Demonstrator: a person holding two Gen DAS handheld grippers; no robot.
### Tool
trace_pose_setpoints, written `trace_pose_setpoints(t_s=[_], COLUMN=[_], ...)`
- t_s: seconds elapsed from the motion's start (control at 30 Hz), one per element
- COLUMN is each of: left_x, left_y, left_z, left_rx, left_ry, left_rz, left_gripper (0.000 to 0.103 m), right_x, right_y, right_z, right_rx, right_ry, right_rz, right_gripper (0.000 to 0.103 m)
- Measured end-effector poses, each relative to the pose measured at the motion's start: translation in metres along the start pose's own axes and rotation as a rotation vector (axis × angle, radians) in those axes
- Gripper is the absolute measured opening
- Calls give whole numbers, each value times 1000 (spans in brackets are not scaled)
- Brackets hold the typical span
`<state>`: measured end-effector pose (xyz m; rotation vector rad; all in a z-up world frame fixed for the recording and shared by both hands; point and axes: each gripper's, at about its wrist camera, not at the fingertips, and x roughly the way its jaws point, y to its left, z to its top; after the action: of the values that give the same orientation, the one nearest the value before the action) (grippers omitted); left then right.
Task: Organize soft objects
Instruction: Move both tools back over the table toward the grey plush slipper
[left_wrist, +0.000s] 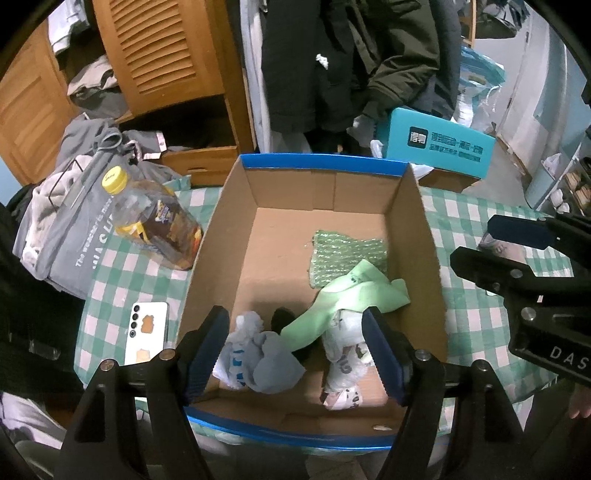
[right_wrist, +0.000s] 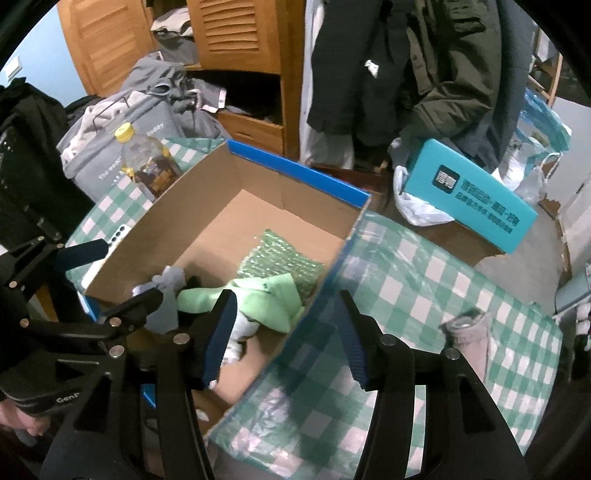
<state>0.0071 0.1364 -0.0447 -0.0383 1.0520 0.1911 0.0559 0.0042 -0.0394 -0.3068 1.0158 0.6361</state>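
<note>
Hovering low over the near end of the cardboard box: the left gripper, jaws spread wide, nothing between them. Beneath it, already inside: a blue-grey sock, a white patterned sock, a light green cloth draped partly over a sheet of green bubble wrap.

Straddling the box's right wall: the right gripper, jaws likewise apart and empty, one finger above the box contents, the other above the checked tablecloth.

Out on that tablecloth, well clear of the box: one pale pinkish sock, apparently the last soft thing not yet put away. Lies to the right of the right gripper's jaws, just beyond the outer finger, with its long axis running roughly along the line of the fingers rather than across them. Far closer to the right hand than to the left, with the box wall in between for the left.

Probably calls for a sideways shift to the right, then a turn of the wrist so as to close across the narrow width.
</note>
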Motion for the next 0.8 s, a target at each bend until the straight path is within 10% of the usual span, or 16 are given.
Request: trace_pose_setpoints(t_s=[0.8], left_x=[-6], left_y=[-62], left_z=[6], left_rx=[112], left_ry=[-13], left_rz=[-23], left_gripper=[76], right_x=[-18], right_y=[-58], right_z=[-36], right_rx=[82], right_ry=[19], right_rz=[-68], right_gripper=[54])
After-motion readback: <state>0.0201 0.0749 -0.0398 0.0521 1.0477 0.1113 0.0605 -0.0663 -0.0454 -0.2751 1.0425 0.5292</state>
